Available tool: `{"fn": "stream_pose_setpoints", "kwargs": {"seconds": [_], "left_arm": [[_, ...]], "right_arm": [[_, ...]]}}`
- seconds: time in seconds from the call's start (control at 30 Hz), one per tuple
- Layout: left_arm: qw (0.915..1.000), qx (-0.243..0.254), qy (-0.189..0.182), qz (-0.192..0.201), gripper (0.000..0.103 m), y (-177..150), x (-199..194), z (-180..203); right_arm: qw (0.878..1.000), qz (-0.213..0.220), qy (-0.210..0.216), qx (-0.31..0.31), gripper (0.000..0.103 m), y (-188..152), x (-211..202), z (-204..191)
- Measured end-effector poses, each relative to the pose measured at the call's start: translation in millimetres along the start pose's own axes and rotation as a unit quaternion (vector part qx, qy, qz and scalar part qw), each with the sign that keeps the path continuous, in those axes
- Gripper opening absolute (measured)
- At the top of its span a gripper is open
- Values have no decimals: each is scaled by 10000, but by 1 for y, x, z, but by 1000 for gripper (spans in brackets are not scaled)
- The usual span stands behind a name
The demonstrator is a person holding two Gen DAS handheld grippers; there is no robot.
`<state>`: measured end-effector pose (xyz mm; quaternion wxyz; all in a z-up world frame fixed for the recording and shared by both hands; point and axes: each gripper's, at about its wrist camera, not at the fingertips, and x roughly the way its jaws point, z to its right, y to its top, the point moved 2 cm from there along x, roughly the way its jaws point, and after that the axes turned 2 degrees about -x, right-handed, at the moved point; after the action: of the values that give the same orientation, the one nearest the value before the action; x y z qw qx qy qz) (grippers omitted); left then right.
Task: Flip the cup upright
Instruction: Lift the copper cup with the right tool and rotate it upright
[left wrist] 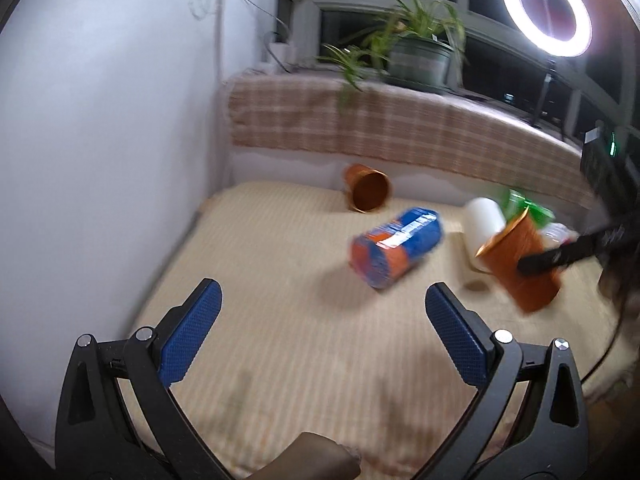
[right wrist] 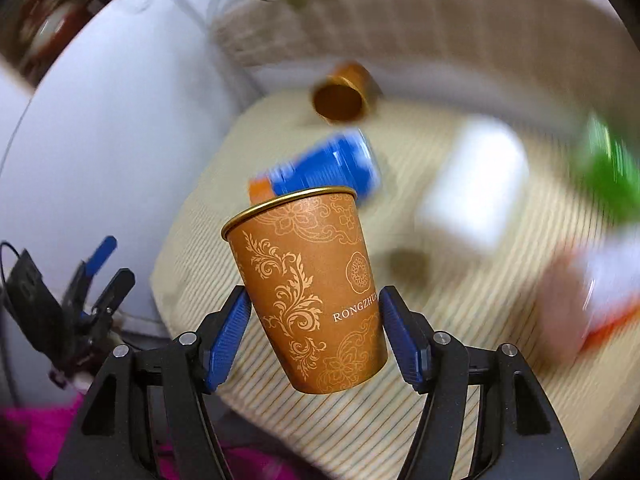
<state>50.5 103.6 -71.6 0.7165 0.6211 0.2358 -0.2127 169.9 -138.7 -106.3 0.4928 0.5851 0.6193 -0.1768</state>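
Pinching the tilted orange cup (right wrist: pixel 310 292), right gripper (right wrist: pixel 314 334) blurs background; left gripper (left wrist: pixel 320 334) spread

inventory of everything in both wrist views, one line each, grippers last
held paper cup: 1, orange with gold print, off the mat in the right gripper, tilted, rim up
second paper cup: 1, orange, on its side at the mat's far edge
wrapped pack: 1, blue and orange, lying mid-mat
white container: 1, right of the pack
green item: 1, behind it, blurred
mat: 1, beige striped
potted plant: 1, green, on the sill
ring light: 1, lit, top right
left gripper: open, empty
right gripper: shut on the cup
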Motion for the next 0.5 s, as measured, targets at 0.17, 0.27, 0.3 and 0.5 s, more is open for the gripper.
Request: {"fn": "stream_pose_setpoints", "kwargs": {"seconds": [0.17,0.27,0.3,0.5], "left_arm": [[9978,-104,-514,-415,103,-5,10,18],[9955,-109,-733,-582,103,-9,15,31],[9949,-102,-782,-634,103,-10,17,35],[9872,-247,-1175,-1052,103,-16,33,54]], "right_arm": [[9893,235,180,1427,66,-45,4,39],[9824,352,83,1834,66,-62,2,52],[9793,398,79,1981,66,-68,2,56],[9704,521,82,2356,68,-83,-2,71]]}}
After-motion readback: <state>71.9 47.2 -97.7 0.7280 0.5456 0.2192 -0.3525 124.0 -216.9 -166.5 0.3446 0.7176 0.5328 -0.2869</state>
